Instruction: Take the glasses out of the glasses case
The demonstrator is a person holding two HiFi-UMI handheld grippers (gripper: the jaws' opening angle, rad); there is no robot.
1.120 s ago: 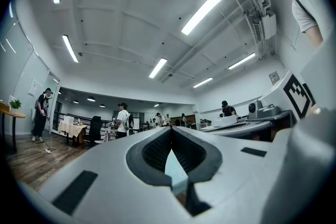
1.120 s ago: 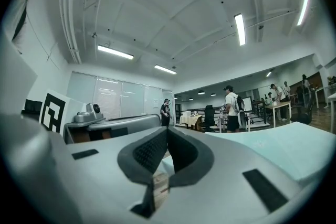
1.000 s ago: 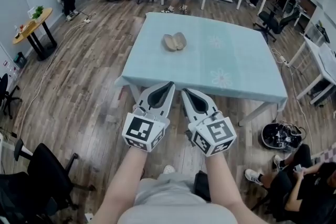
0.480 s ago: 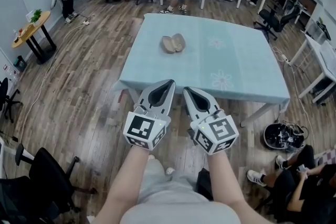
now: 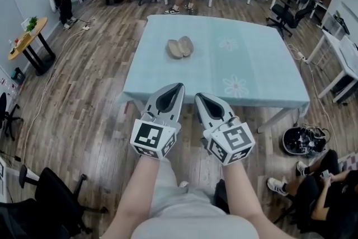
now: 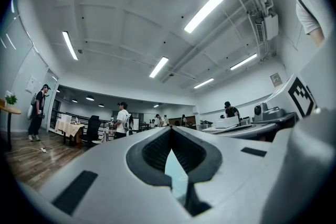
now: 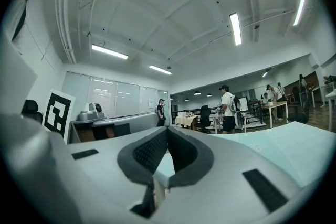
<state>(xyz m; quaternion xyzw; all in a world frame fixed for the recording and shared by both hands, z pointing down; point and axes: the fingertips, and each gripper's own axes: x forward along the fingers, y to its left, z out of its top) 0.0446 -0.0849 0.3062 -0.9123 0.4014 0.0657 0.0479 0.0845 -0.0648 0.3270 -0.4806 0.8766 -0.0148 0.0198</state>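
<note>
I am at the approach, not the grasp; nothing of the task proper is begun. My left gripper (image 5: 177, 88) and right gripper (image 5: 200, 97) hang side by side in front of me, just short of the near edge of the table (image 5: 263, 73), tips pointing toward it. In each gripper view the jaws stand closed, tips meeting with only the oval hollow behind them, and neither has hold of anything.

The glasses case (image 5: 180, 47) lies on the pale blue cloth toward the far left part of the tabletop, well apart from both grippers. From the head view it looks like two tan shells lying side by side, so I judge it is open, but it is too small for me to say whether the glasses sit inside.

The next move, as I read it, calls for carrying both grippers forward over the table to the case and parting the jaws on the way; then one gripper to steady the case, the other to pinch the frame, and gently, since lenses and thin arms will not bear a hard squeeze.
</note>
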